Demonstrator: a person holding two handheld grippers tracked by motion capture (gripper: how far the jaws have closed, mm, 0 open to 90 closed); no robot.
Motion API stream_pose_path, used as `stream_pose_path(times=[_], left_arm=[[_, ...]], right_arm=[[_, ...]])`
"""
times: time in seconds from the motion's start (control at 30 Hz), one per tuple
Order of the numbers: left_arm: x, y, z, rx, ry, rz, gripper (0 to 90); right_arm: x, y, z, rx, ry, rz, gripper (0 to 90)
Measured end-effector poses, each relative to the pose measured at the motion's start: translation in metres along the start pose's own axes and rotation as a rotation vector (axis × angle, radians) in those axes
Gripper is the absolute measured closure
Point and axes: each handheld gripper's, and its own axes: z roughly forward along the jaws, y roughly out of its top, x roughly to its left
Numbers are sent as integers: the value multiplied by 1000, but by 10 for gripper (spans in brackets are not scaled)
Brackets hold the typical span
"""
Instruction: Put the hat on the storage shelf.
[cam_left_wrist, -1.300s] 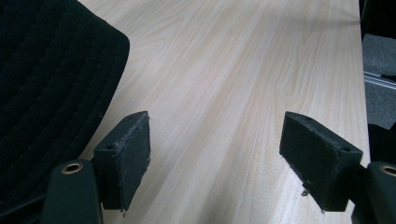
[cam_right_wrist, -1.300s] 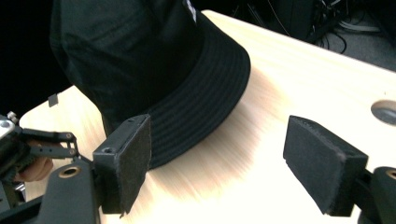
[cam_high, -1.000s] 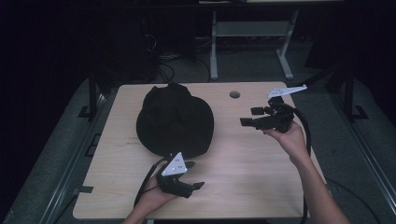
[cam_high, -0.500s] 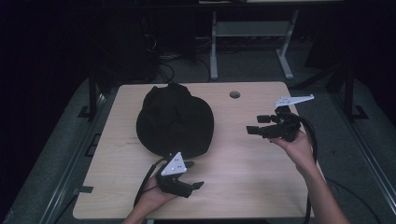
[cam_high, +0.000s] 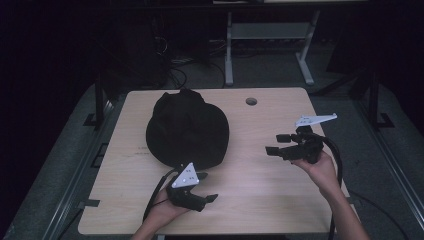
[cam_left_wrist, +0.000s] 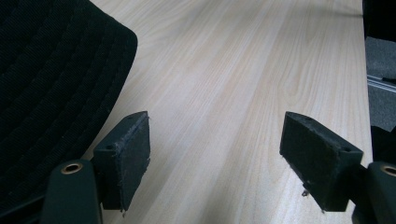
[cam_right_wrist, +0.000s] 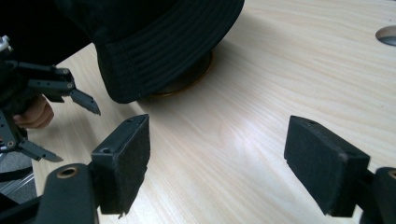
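Black ribbed-brim fabric hat (cam_high: 187, 127) lies on our pale wood worktop (cam_high: 260, 180). We hold left gripper (cam_high: 205, 187) and right gripper (cam_high: 275, 143) beside it, fingers wide, gripping nothing.

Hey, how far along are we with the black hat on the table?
Nothing looks done yet: the black hat lies brim-down on the table, seemingly over a brownish stand visible under its brim in the right gripper view. In hand: the left gripper sits open beside the brim, the right gripper open, facing the hat from a distance, neither touching it. Left: probably close in, grip the hat and move it.
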Motion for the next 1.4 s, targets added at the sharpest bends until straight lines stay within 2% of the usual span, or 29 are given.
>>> stream_pose_path(times=[0.1, 0.3, 0.67, 0.8, 1.03, 1.4], left_arm=[[1, 0, -1, 5, 3, 7, 240], [1, 0, 0, 8, -1, -2, 239], [1, -1, 0, 8, -1, -5, 239], [1, -1, 0, 6, -2, -9, 239], [1, -1, -1, 3, 0, -13, 239], [1, -2, -1, 5, 2, -13, 239]], right_arm=[[0, -6, 0, -3, 2, 12, 218], [-1, -20, 1, 5, 7, 35, 212], [0, -41, -2, 10, -8, 26, 209], [-1, -50, -7, 4, -13, 47, 207], [-2, -63, -10, 9, -27, 50, 207], [0, -82, -14, 11, -22, 66, 203]])
